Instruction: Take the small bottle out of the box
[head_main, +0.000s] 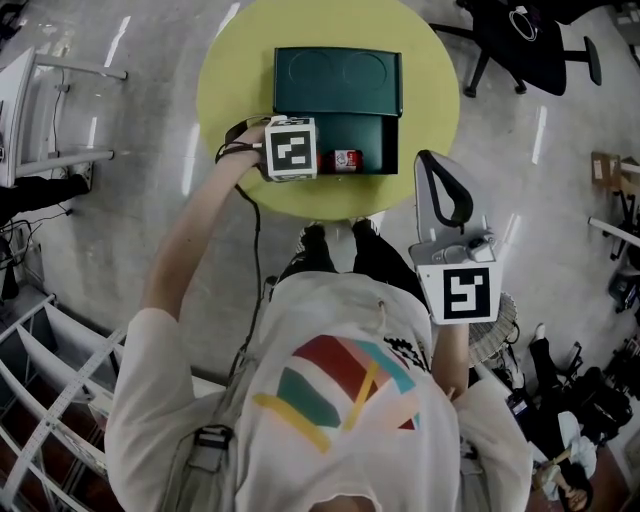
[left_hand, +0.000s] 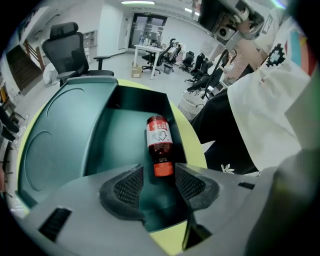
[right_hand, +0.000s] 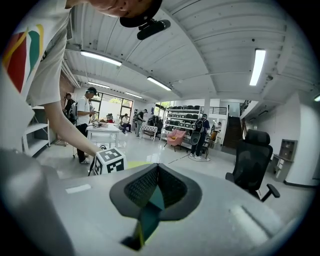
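A small bottle (head_main: 346, 160) (left_hand: 159, 139) of red liquid with a white label and orange-red cap lies on its side in the open dark green box (head_main: 372, 135) (left_hand: 117, 137), near the box's front wall. My left gripper (head_main: 312, 160) (left_hand: 158, 181) reaches into the box from the left and is open. Its ribbed pads (left_hand: 129, 186) stand on either side of the bottle's cap, a little apart from it. My right gripper (head_main: 428, 160) (right_hand: 158, 170) is held off the table's right edge, shut, with nothing in it.
The box sits on a round yellow-green table (head_main: 230, 90), its lid (head_main: 338, 78) folded back flat. An office chair (head_main: 520, 40) stands beyond the table on the right, a white fan (head_main: 492, 335) by my right side, white shelving (head_main: 40, 370) at lower left.
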